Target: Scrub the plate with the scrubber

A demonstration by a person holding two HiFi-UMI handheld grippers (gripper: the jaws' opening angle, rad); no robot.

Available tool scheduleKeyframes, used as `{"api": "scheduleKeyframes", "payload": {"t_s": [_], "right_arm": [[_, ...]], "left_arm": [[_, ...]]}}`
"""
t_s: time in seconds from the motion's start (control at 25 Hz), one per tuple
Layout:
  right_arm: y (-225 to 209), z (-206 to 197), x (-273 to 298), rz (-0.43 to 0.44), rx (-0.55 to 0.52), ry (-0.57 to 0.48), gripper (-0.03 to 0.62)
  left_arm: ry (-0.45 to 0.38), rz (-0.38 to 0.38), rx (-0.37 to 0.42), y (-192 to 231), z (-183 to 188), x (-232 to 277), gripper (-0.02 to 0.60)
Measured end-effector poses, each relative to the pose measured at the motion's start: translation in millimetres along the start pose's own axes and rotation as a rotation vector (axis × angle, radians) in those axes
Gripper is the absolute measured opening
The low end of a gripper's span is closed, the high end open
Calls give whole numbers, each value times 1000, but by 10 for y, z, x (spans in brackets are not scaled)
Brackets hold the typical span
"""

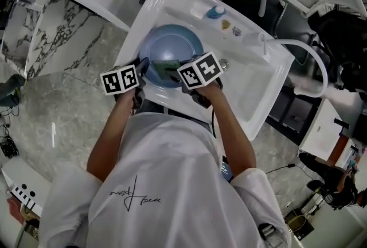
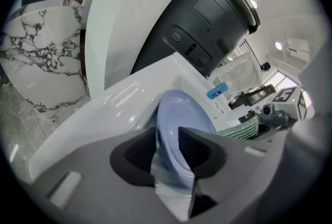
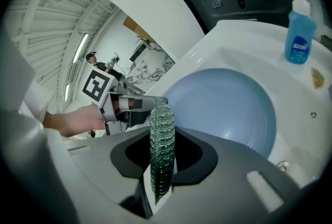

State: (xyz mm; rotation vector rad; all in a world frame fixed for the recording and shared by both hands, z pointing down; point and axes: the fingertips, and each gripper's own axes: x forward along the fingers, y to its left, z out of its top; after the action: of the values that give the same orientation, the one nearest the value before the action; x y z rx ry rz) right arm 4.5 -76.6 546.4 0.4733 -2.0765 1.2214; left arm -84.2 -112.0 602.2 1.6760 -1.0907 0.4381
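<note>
A round pale blue plate point(image 1: 170, 46) rests tilted in the white sink point(image 1: 258, 95). My left gripper point(image 1: 144, 66) is at its left rim. In the left gripper view the plate's rim point(image 2: 181, 111) stands between the pads of the left gripper point(image 2: 167, 148), which close on it from both sides. My right gripper point(image 1: 175, 73) is over the plate's near edge, shut on a green ribbed scrubber point(image 1: 166, 69). In the right gripper view the scrubber point(image 3: 162, 135) stands on edge between the jaws of the right gripper point(image 3: 163, 161), just short of the plate point(image 3: 223, 109).
A blue dish-soap bottle point(image 1: 215, 11) stands on the sink's back ledge, also seen in the right gripper view point(image 3: 299, 36). A white curved faucet point(image 1: 312, 57) arches at the sink's right. A marbled counter point(image 1: 51, 28) lies left. A dark cylinder point(image 2: 207, 26) rises behind the sink.
</note>
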Motion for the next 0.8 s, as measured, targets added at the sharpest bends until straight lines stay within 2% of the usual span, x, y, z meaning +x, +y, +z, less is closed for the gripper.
{"api": "scheduleKeyframes", "payload": {"t_s": [0.12,0.32,0.8], "right_arm": [[-10,67,126,25,1,44,61],[-38,132,226,50,-11,100,61],[-209,329,480,32,-32,149,61]], "left_arm": [[-3,17,-22,65,39,5,154],[16,28,-41,112,49,22,109],[61,17,-35,112,36,73,94]]}}
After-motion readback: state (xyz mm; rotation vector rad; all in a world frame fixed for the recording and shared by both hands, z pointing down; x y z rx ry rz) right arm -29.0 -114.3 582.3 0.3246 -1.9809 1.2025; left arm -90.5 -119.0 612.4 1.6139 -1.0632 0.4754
